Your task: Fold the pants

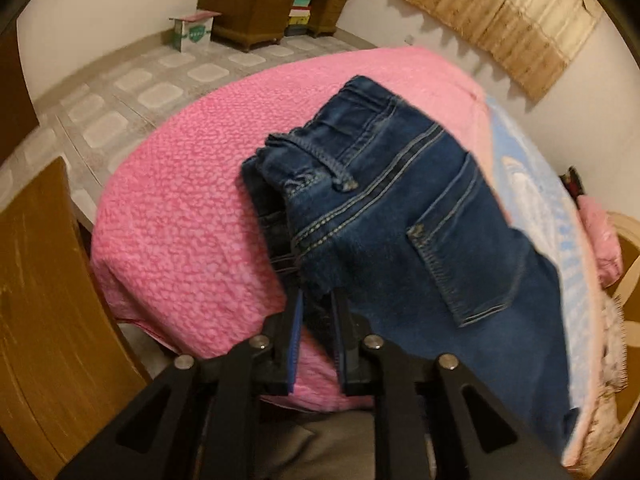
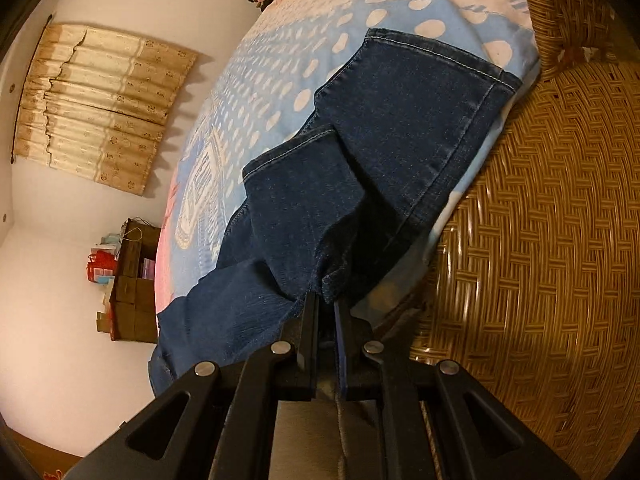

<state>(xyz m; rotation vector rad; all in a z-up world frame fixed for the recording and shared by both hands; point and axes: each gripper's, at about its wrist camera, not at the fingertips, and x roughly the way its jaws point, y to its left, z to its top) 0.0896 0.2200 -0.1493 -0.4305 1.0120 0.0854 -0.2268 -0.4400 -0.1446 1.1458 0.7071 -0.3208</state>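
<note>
On bed (image 1: 180, 184) | left tool (image 1: 318, 300) pinches pants (image 1: 400, 208) waist | right tool (image 2: 326, 304) pinches legs; hems visible.

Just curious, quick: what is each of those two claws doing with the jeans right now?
Left gripper: closed, pinching the jeans near the waist end.
Right gripper: closed, pinching the jeans' leg fabric.

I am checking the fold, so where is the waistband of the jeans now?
In the left wrist view the waistband lies centre frame on the pink blanket, just ahead of the left claw, which pinches the jeans below it.
</note>
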